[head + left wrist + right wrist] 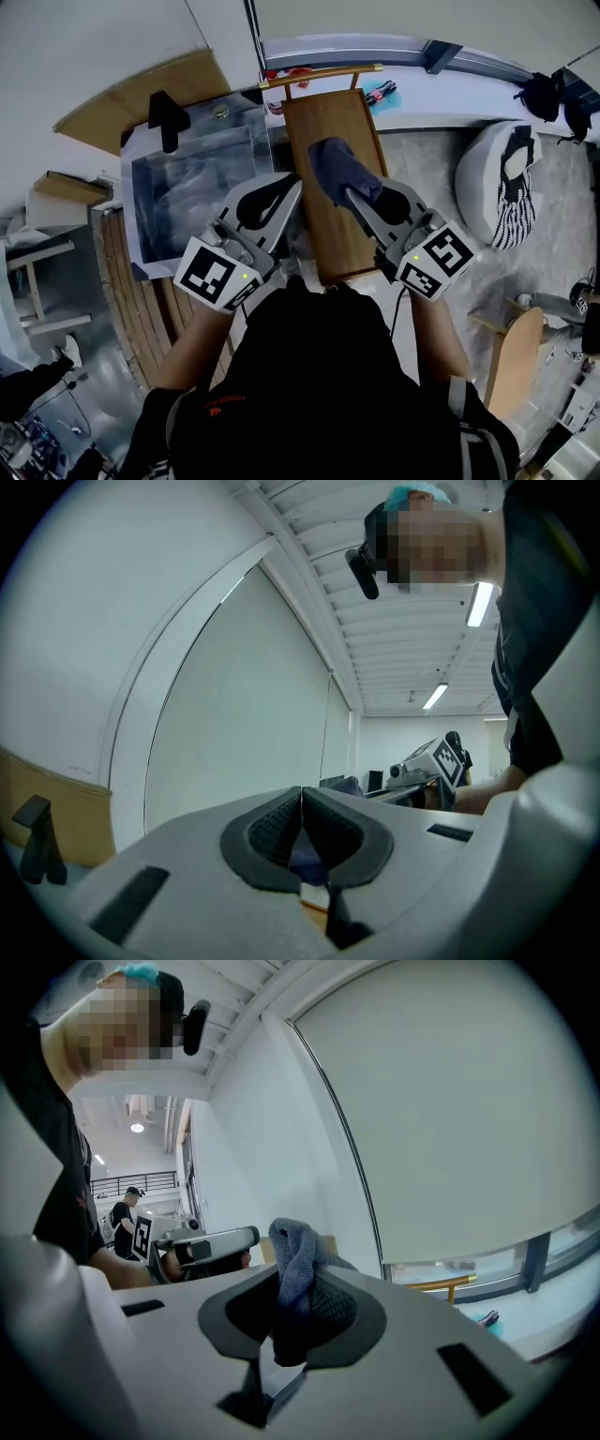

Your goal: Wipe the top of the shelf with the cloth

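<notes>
The wooden shelf top runs lengthwise ahead of me in the head view. A grey-blue cloth lies bunched over its middle, and my right gripper is shut on its near end. In the right gripper view the cloth rises in a fold from between the dark pads. My left gripper hovers at the shelf's left edge, beside the cloth. Its pads meet with nothing pinched between them. Each gripper shows in the other's view: the right gripper and the left gripper.
A clear plastic box stands left of the shelf on a wooden slatted platform. A gold rail crosses the shelf's far end below the window sill. A white beanbag and a wooden stool are to the right.
</notes>
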Demonstrator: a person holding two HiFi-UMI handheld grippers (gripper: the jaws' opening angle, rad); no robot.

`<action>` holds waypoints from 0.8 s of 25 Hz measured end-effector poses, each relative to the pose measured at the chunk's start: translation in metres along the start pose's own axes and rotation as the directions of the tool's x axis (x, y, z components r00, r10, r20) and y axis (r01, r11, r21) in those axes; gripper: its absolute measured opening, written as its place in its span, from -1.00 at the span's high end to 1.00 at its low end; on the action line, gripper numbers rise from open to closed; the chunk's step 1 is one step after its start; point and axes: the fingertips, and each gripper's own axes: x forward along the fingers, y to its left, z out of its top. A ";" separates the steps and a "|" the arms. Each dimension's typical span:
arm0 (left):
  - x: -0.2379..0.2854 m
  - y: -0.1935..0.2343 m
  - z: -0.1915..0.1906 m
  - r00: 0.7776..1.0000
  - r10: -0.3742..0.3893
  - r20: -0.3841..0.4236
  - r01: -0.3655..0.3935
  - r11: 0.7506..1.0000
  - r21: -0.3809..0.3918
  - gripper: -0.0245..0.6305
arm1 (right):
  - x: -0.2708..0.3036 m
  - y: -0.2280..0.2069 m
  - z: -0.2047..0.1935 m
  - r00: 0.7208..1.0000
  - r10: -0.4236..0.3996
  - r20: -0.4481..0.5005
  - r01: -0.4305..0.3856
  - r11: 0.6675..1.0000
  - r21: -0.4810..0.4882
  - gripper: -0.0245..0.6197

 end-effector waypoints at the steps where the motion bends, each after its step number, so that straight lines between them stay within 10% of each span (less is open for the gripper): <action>1: 0.000 0.000 -0.001 1.000 0.001 -0.001 -0.001 1.000 -0.001 0.85 | 0.000 0.000 -0.001 1.000 0.001 -0.002 -0.001 1.000 0.000 0.74; 20: 0.008 0.003 -0.008 1.000 0.001 -0.009 -0.002 1.000 -0.015 0.85 | 0.002 -0.009 -0.004 1.000 -0.005 -0.008 0.005 1.000 0.010 0.74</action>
